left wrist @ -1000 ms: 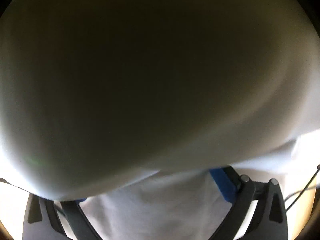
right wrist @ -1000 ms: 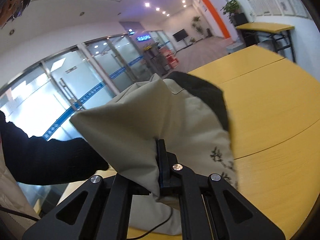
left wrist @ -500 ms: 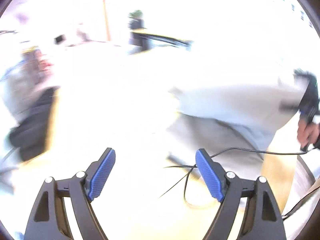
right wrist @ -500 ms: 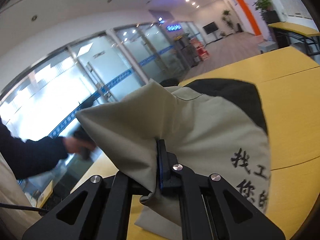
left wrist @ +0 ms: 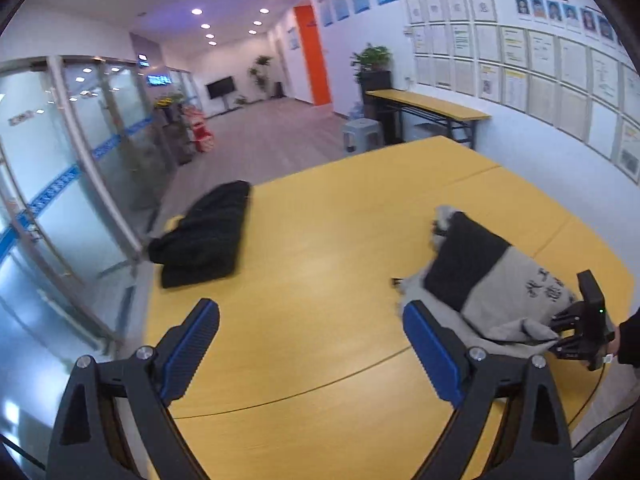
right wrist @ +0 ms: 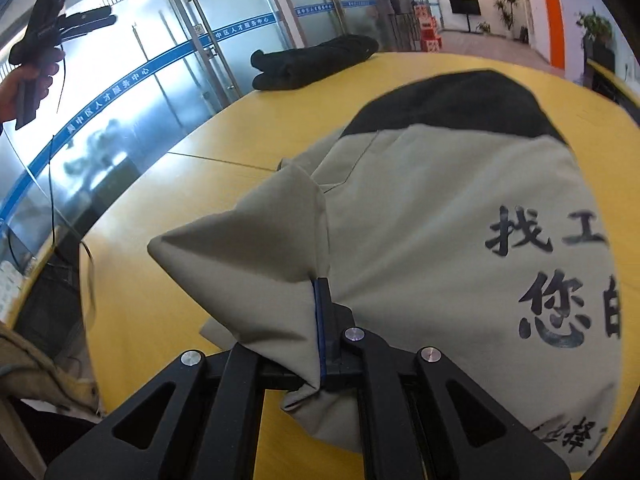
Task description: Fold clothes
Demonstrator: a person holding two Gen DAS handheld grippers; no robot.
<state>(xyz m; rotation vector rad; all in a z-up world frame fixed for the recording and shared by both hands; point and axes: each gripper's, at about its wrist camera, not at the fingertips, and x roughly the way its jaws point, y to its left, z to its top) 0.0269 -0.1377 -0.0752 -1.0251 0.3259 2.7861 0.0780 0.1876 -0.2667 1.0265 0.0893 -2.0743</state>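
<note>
A beige garment with a black collar part and black printed characters lies bunched on the yellow table. My right gripper is shut on a fold of its beige cloth at the near edge. In the left wrist view the same garment lies at the right, with the right gripper clamped on its near corner. My left gripper is open and empty, held above the table to the left of the garment. It also shows raised at the upper left of the right wrist view.
A folded black garment lies near the table's far left edge, also in the right wrist view. Glass doors stand beyond that edge. A side table, a stool and plants stand by the far wall. A cable hangs from the left gripper.
My left gripper let go of the beige cloth, opened and lifted away to the left. The garment dropped onto the table, and my right gripper came down with it, still clamped.
</note>
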